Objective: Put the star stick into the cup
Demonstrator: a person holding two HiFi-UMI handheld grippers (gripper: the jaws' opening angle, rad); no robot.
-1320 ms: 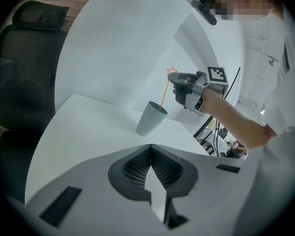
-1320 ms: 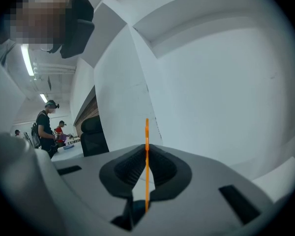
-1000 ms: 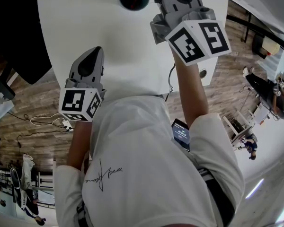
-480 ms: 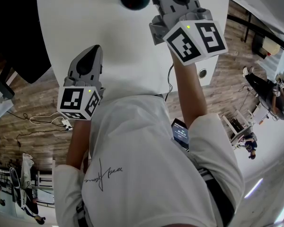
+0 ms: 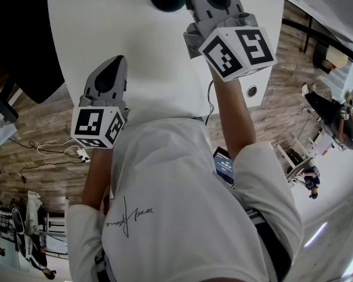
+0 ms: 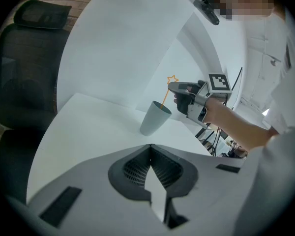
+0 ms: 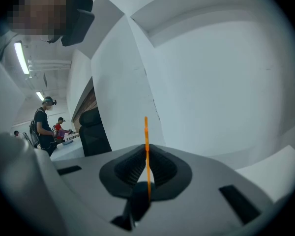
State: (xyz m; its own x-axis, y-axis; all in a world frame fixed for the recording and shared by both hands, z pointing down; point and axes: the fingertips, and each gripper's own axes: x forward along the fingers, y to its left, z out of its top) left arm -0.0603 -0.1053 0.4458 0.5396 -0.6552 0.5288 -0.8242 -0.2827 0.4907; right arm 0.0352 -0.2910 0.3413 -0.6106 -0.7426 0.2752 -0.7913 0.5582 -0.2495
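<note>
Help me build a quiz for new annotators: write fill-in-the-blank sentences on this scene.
1. The right gripper is shut on a thin ___ stick.
2. The stick's top is shaped like a ___.
3. The left gripper is shut and holds ___.
4. The cup stands ___ on the table.

Missing words: orange; star; nothing; upright.
</note>
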